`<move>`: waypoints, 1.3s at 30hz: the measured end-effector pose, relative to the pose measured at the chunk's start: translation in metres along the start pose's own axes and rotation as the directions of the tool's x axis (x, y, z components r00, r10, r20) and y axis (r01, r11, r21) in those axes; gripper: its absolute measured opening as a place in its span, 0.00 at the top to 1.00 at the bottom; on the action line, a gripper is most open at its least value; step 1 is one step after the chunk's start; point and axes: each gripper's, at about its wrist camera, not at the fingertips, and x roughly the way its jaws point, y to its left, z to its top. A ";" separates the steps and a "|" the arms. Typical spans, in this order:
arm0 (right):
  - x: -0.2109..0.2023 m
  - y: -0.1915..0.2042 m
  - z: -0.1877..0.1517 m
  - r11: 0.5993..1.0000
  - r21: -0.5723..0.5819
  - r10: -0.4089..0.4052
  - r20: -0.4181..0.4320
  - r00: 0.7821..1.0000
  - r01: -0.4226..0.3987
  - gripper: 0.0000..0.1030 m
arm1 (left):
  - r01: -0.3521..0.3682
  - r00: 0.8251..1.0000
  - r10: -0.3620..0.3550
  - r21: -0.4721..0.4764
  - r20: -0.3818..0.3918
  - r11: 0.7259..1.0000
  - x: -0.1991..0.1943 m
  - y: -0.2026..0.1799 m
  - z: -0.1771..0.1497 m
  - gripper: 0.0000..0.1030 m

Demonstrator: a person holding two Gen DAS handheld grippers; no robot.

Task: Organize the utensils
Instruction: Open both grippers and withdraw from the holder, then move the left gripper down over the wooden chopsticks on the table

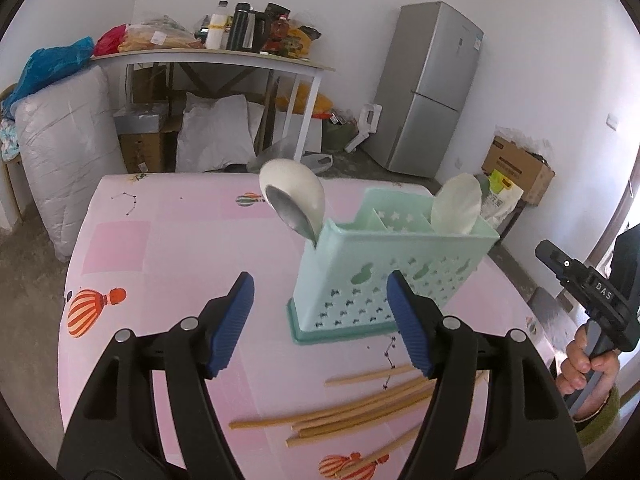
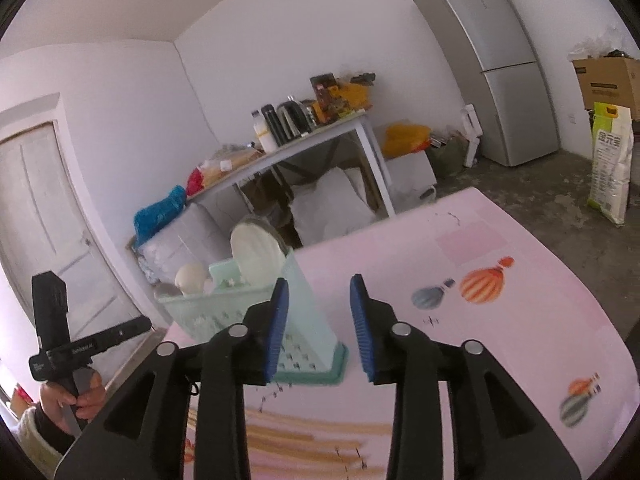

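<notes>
Chopsticks [image 1: 360, 408] below parted left jaws, right jaws parted, both empty, caddy [image 1: 384, 268] beyond

Both grippers [image 1: 320, 322] [image 2: 319, 330], jaws apart, empty.

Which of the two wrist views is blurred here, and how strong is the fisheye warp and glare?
Left wrist: sharp; chopsticks and caddy crisp, table edge bowed, corners black. Right wrist: motion blur smears chopsticks and caddy; fridge leans. No harsh glare in either.
</notes>
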 end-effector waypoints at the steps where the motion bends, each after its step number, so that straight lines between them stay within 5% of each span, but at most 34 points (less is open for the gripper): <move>1: -0.005 0.001 -0.003 1.000 -0.002 -0.010 -0.012 1.000 0.009 0.68 | 0.003 1.000 -0.003 0.005 -0.003 1.000 -0.001 -0.001 -0.003 0.37; 7: -0.027 0.000 -0.036 0.999 -0.009 -0.054 -0.133 0.990 0.053 0.68 | 0.077 0.993 -0.070 0.075 -0.096 0.994 0.000 -0.020 -0.031 0.36; 12: -0.032 0.007 -0.075 0.999 -0.003 -0.033 -0.283 0.959 0.033 0.68 | 0.134 0.976 -0.102 0.158 -0.194 0.978 0.005 -0.042 -0.062 0.36; 18: -0.011 0.019 -0.111 0.999 0.039 -0.008 -0.431 0.903 0.027 0.68 | 0.083 0.976 -0.033 0.225 -0.215 0.971 0.024 -0.053 -0.073 0.38; 21: 0.009 0.026 -0.119 0.998 0.042 -0.021 -0.474 0.880 0.046 0.68 | 0.061 0.976 -0.013 0.212 -0.220 0.975 0.039 -0.050 -0.062 0.49; 26: 0.030 0.036 -0.117 0.998 0.048 -0.020 -0.463 0.886 0.048 0.68 | 0.021 0.971 0.031 0.216 -0.236 0.976 0.059 -0.047 -0.052 0.66; 32: 0.043 0.029 -0.112 0.993 0.110 0.017 -0.442 0.897 0.035 0.68 | 0.124 0.965 -0.073 0.195 -0.250 0.973 0.044 -0.052 -0.058 0.68; 39: 0.018 0.003 -0.107 0.987 0.148 0.012 -0.413 0.911 0.055 0.68 | 0.227 0.946 -0.107 0.389 -0.306 0.893 0.033 -0.090 -0.088 0.68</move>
